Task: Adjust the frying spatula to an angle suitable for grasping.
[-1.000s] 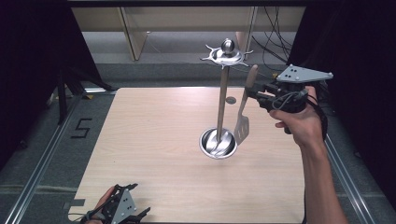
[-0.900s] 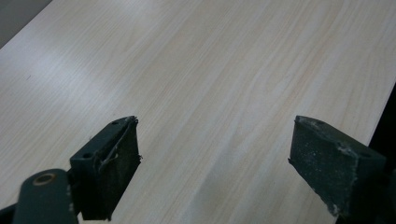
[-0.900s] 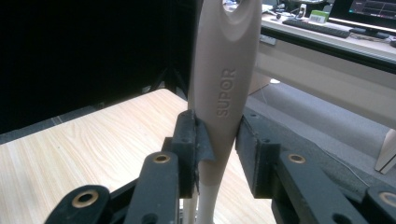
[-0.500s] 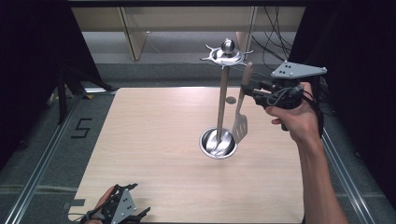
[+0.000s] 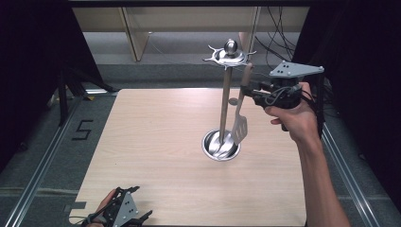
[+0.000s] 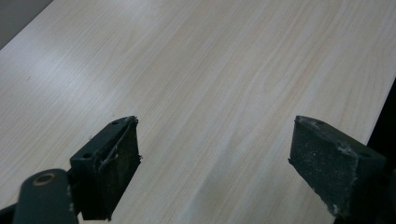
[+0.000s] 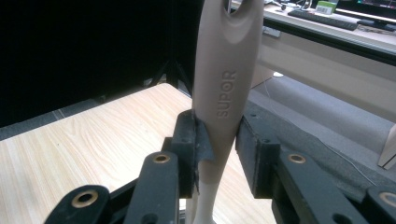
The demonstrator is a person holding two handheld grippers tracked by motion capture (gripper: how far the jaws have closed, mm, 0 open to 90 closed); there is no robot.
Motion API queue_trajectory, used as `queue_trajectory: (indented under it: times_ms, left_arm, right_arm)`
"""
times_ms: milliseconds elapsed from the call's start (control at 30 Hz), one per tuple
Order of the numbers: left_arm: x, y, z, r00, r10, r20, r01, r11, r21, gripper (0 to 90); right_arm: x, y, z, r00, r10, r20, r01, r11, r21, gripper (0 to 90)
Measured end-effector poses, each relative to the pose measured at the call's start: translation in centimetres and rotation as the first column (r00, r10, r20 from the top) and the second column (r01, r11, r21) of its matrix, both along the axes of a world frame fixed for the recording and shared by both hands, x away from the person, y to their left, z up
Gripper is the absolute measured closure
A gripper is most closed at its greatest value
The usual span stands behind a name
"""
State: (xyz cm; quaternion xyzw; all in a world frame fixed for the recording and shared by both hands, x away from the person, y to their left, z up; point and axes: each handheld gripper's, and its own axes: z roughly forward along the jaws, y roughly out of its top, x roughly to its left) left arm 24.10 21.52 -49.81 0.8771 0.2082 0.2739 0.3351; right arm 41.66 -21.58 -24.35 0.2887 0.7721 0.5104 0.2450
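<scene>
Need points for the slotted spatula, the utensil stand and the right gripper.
slotted spatula (image 5: 239, 127), high view, on its slotted blade.
utensil stand (image 5: 224, 101), high view, on its upright pole.
right gripper (image 7: 223, 140), right gripper view, between the jaws clamping the spatula handle.

The right gripper (image 5: 249, 88), clamped on the slotted spatula (image 5: 240, 126), has risen and drifted toward eleven o'clock, nearer the top of the utensil stand (image 5: 226, 94). The spatula's handle end now sits just beside the stand's hook ring; its blade hangs higher above the base bowl.
</scene>
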Motion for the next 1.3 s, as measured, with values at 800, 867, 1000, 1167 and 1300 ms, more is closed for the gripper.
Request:
queue_trajectory:
  times_ms: [800, 867, 1000, 1167, 1300]
  left_arm:
    - [0.0, 0.0, 0.1, 1.0000, 0.000, -0.005, 0.000, 1.0000, 0.004, 15.2]
    - [0.0, 0.0, -0.1, 0.9999, -0.001, -0.015, 0.001, 1.0000, -0.005, 15.2]
    - [0.0, 0.0, -0.1, 1.0000, 0.009, -0.001, -0.009, 0.9999, -0.006, 15.2]
    - [0.1, 0.2, 0.0, 0.9996, -0.014, -0.023, 0.015, 0.9995, 0.029, 15.2]
    - [0.1, 0.2, -0.1, 0.9999, -0.009, -0.012, 0.009, 0.9997, 0.023, 15.2]
  right_arm:
    - [-2.2, -2.3, -1.7, 0.9997, -0.016, -0.020, 0.018, 0.997, 0.073, 46.8]
    - [-2.5, -2.5, -2.2, 0.9991, -0.033, -0.028, 0.035, 0.997, 0.072, 46.1]
    - [-3.1, -3.3, -3.7, 0.9983, -0.036, -0.047, 0.039, 0.996, 0.079, 45.1]
    - [-3.5, -4.2, -5.5, 0.9978, -0.049, -0.046, 0.053, 0.995, 0.083, 44.6]
    - [-3.8, -4.7, -6.9, 0.9965, -0.054, -0.064, 0.060, 0.993, 0.102, 44.4]
